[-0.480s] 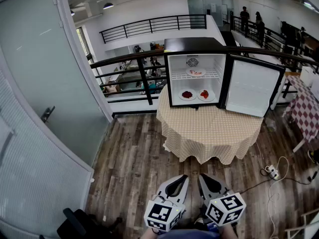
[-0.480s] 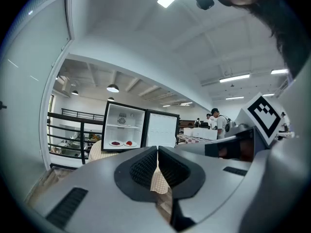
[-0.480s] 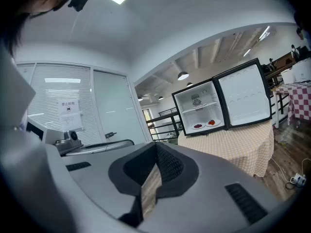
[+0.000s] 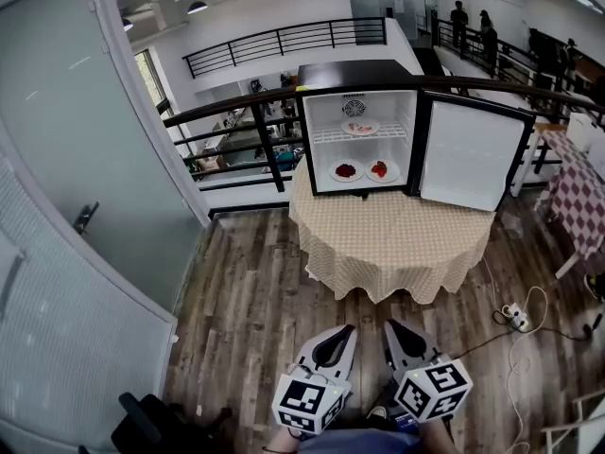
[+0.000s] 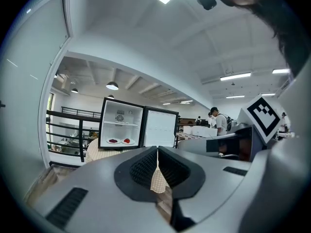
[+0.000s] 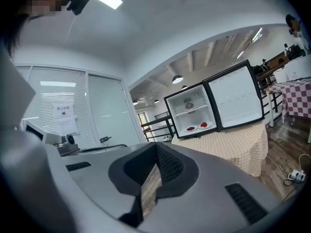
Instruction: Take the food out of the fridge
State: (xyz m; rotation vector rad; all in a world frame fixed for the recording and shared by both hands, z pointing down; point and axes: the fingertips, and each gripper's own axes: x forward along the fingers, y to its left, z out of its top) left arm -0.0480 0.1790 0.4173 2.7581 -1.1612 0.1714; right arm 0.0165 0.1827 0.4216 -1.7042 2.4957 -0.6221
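Observation:
A small black fridge (image 4: pixel 359 74) stands with its door (image 4: pixel 468 154) swung open on a round table (image 4: pixel 392 239) covered by a beige checked cloth. On its upper shelf lies one plate of food (image 4: pixel 361 127). On its floor are a plate of dark red food (image 4: pixel 346 170) and a plate of red food (image 4: pixel 380 170). Both grippers hang low over the wood floor, far from the table. My left gripper (image 4: pixel 346 331) and right gripper (image 4: pixel 389 327) are both shut and hold nothing. The left gripper view shows the fridge (image 5: pixel 121 125) beyond the shut left gripper (image 5: pixel 157 152). The right gripper view shows the fridge (image 6: pixel 192 111) beyond the right gripper (image 6: pixel 156 147).
A black railing (image 4: pixel 236 107) runs behind the table. A glass door and partition (image 4: pixel 85 159) fill the left side. A power strip and cable (image 4: pixel 515 315) lie on the floor at the right, near a red checked table (image 4: pixel 581 206). A black chair (image 4: pixel 142 428) is at bottom left.
The fridge and table sit slightly higher and further left in the head view. Both grippers stay shut and low in the picture.

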